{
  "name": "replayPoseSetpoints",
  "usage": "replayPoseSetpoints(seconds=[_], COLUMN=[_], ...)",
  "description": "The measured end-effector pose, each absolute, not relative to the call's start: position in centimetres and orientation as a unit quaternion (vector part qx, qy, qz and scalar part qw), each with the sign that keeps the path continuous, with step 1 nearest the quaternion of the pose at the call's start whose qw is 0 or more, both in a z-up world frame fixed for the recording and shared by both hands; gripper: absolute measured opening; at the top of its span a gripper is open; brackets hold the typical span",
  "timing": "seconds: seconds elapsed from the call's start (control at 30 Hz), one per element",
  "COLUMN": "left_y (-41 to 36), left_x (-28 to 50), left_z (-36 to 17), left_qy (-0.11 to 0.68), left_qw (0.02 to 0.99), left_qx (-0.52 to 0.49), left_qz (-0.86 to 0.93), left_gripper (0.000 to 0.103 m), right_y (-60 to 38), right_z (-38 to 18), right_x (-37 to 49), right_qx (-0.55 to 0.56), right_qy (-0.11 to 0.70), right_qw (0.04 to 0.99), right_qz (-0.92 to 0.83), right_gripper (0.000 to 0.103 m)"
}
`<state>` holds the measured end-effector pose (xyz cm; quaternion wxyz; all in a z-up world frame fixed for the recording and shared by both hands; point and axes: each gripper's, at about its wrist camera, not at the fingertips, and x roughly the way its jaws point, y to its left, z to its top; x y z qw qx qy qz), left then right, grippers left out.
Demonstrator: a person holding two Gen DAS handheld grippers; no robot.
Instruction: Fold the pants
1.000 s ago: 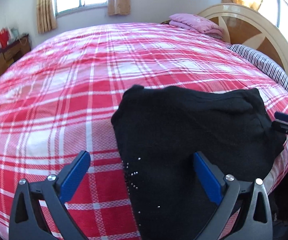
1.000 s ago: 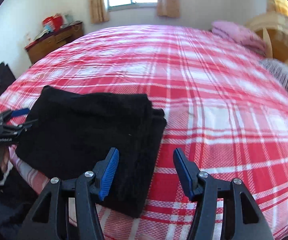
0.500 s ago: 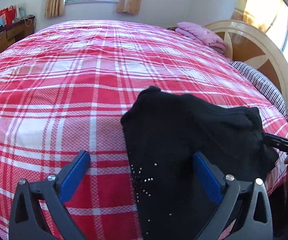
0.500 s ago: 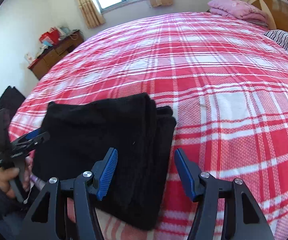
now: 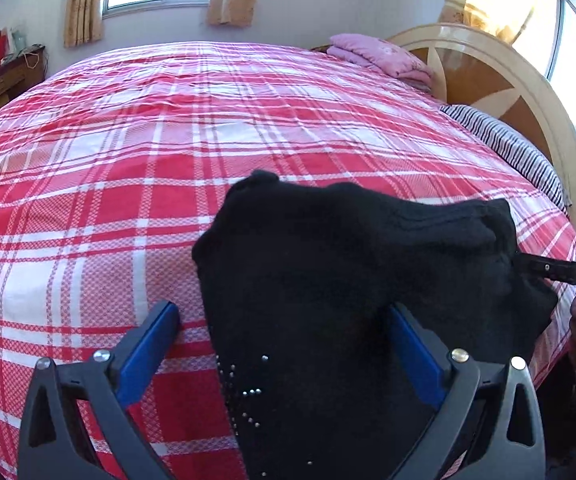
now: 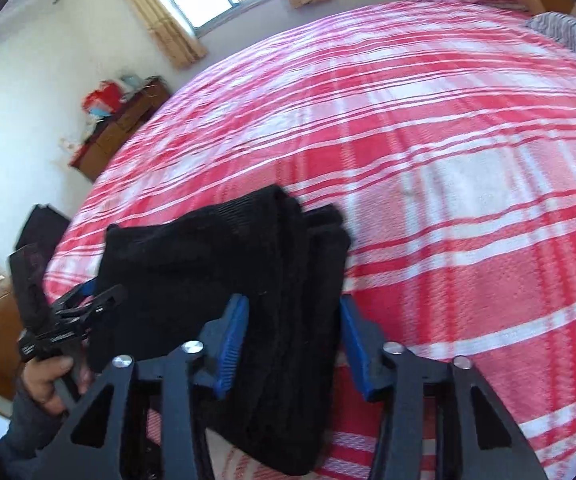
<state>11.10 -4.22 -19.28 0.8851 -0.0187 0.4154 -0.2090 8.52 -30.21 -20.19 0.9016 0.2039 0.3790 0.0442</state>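
Folded black pants point(image 5: 352, 264) with small studs lie at the near edge of the red plaid bed point(image 5: 135, 168). My left gripper point(image 5: 281, 312) stands open and wide over their left part; the cloth covers part of its right pad and the left pad rests over bare sheet. In the right wrist view the same pants point(image 6: 215, 256) show as a thick stack. My right gripper point(image 6: 292, 304) is closing on the stack's right folded edge, which fills the gap between its pads. The left wrist view shows that right gripper point(image 5: 528, 268) with one finger lying on the pants' right corner.
A pink folded blanket point(image 5: 380, 56) and a striped pillow point(image 5: 504, 140) lie by the wooden headboard point(image 5: 500, 80). A wooden dresser point(image 6: 123, 132) with red bags stands by the far wall. A person's hand point(image 6: 47, 376) holds the left gripper point(image 6: 87, 300) off the bed's edge.
My right gripper has rolled, moved in over the pants' right edge and narrowed its jaws around the stack. The left gripper has stayed open and nearly still.
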Motion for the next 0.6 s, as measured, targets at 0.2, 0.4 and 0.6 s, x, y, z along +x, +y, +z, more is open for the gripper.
replayPoseSetpoints(seconds=[0.2,0.4,0.6], left_y=[-3.4,-4.3,-4.6], left_x=[11.0,11.3,11.0], left_z=[-19.4,-19.4,-19.1], left_qy=[0.410,0.408,0.407], left_qw=[0.883,0.885,0.882], left_qx=[-0.027,-0.011,-0.012], left_qz=[-0.224,-0.223,-0.236], left_gripper=[0.096,0.096,0.075], right_y=[-30.9,-30.4,-29.9], right_z=[-20.6,-20.8,-21.1], right_x=[8.7,8.9,8.6], right_qx=[0.218,0.199,0.177], right_qy=[0.376,0.380,0.363], right_qw=[0.899,0.902,0.914], right_qz=[0.054,0.048,0.049], right_gripper=[0.047,0.047,0.047])
